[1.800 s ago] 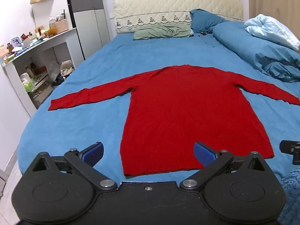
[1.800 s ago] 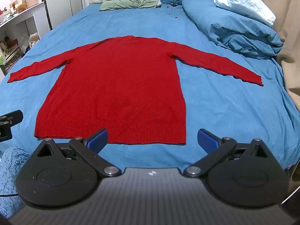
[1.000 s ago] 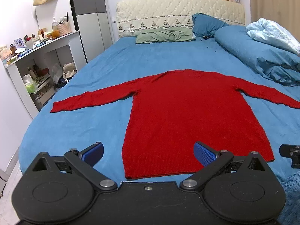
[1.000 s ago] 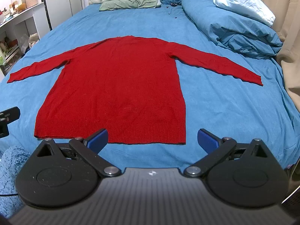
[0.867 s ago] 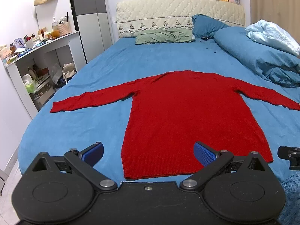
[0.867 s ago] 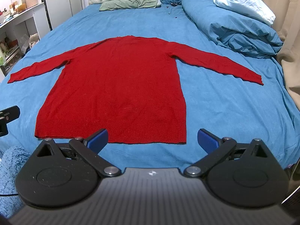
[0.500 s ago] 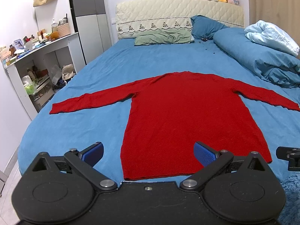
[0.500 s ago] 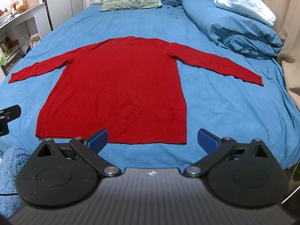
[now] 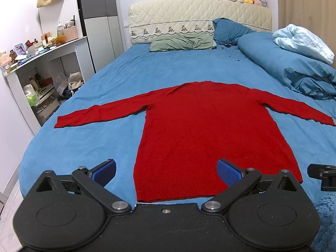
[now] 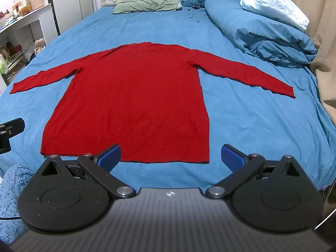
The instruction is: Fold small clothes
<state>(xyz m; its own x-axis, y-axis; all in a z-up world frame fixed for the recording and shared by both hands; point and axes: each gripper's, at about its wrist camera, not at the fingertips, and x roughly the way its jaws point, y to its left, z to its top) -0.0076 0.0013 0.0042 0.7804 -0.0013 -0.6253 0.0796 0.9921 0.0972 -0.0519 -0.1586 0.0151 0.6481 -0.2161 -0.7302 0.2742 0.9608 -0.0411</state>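
Observation:
A red long-sleeved sweater [image 9: 205,130] lies flat on the blue bed sheet [image 9: 84,147], sleeves spread out to both sides, hem toward me. It also shows in the right wrist view [image 10: 134,100]. My left gripper [image 9: 167,171] is open and empty, hovering just short of the hem's left part. My right gripper [image 10: 171,156] is open and empty, hovering over the hem's right corner. Both grippers hold nothing and stay apart from the cloth.
A rumpled blue duvet [image 9: 294,67] with a pale blue blanket [image 10: 275,10] lies along the right side. Pillows [image 9: 180,43] lie at the headboard. A white desk with shelves [image 9: 42,67] stands left of the bed. A beige curtain [image 10: 327,63] hangs at the right.
Both views have shifted slightly; the sweater sits a little lower in both frames. The sweater itself has not moved and both grippers stay open.

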